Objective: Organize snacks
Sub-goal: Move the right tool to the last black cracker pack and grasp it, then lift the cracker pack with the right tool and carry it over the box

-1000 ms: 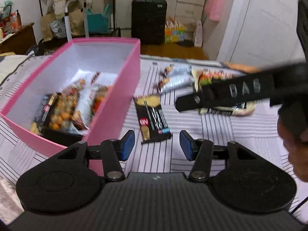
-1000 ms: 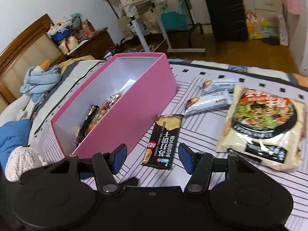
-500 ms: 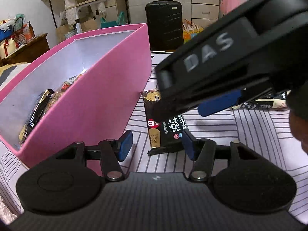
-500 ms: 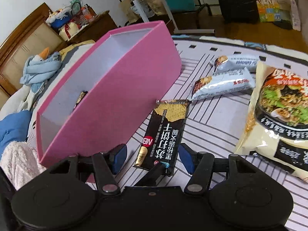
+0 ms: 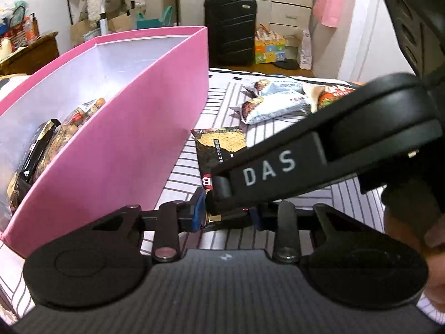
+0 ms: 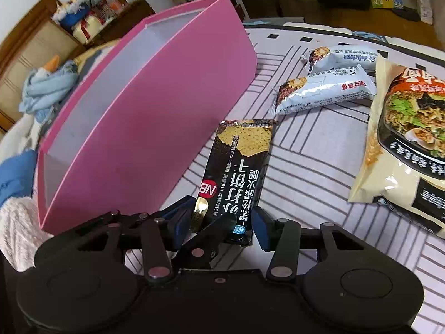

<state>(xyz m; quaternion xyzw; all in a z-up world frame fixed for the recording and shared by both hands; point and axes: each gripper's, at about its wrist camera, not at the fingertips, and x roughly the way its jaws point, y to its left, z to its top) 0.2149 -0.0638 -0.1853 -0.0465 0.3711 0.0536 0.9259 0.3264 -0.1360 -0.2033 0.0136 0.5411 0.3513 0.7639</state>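
Cracker packet seemingly between both jaws

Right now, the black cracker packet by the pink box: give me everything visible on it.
The black cracker packet is a flat, glossy oblong wrapper with a cracker picture at its far end, white characters and a red NB badge. It lies on the striped sheet beside the pink box, apparently just clear of the wall. Its near end sits between the fingers of both the left gripper and the right gripper, whose jaws have just been closing; whether the pads press on it is unclear.
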